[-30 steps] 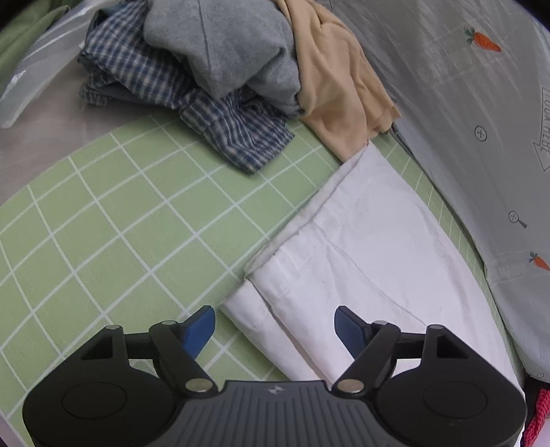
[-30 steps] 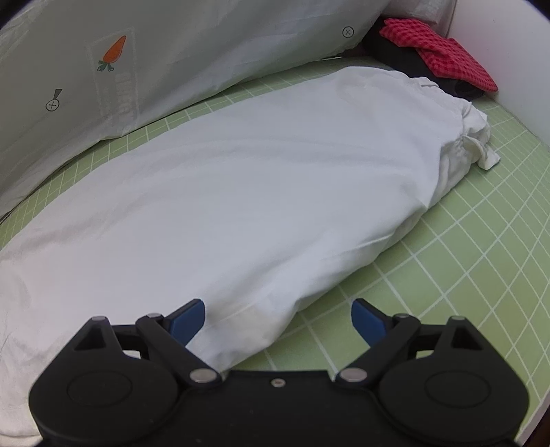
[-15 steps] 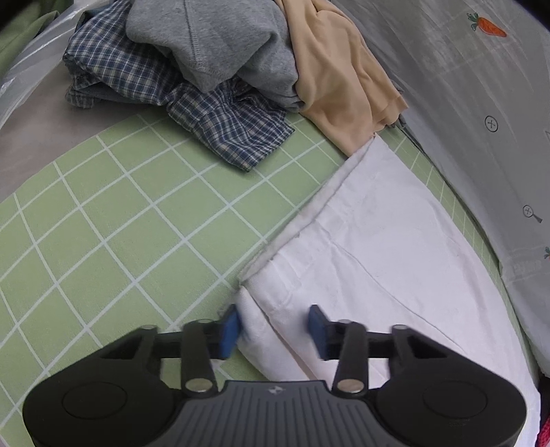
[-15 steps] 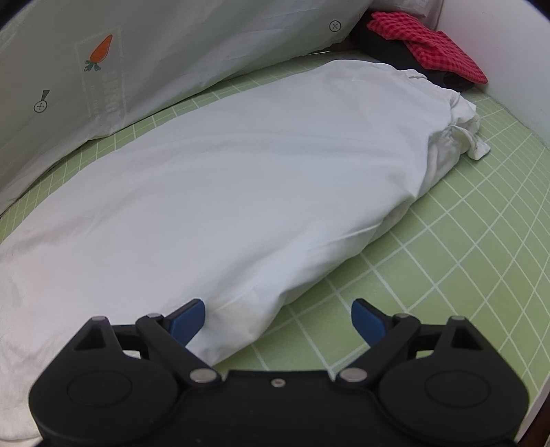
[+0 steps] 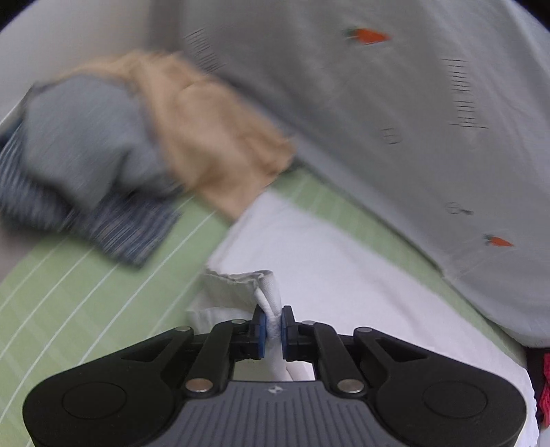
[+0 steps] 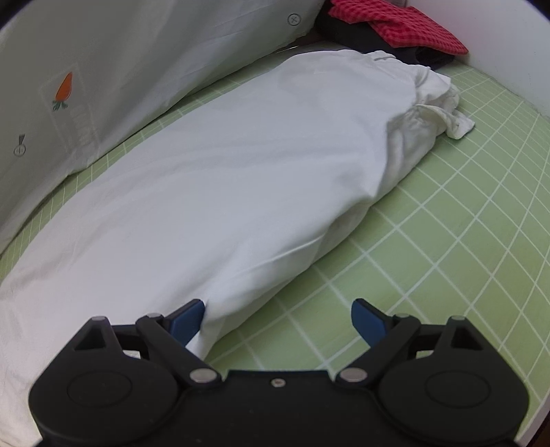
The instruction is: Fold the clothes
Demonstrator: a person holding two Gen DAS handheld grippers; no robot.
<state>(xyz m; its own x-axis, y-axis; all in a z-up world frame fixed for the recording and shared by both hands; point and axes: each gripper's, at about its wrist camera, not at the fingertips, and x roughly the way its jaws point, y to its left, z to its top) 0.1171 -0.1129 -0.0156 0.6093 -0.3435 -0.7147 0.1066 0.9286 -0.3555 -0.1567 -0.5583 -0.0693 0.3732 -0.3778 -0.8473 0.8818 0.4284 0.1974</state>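
White cotton is pinched between the blue pads of the left gripper [image 5: 272, 331], which is clamped on a corner of the white garment [image 6: 213, 192] and holds that corner raised off the green grid mat [image 6: 447, 261]. The right gripper [image 6: 277, 318] stands wide, its left pad touching the near edge of the same garment and its right pad over bare mat, holding nothing.

The garment lies along the mat beside the grey carrot-print bag [image 6: 103, 68]. In the right wrist view its long axis runs from near left to far right, with the bunched, crumpled end [image 6: 436, 106] pointing far right toward the red checked cloth [image 6: 395, 24].

The risks, as I judge them: the left grip takes only a thin bit of hem, so a quick pull could slip it free. With the right side unheld, lifting one corner may drag the whole piece askew, or sweep it into the tan cloth [image 5: 213, 144] and grey pile [image 5: 89, 137] just beyond it.
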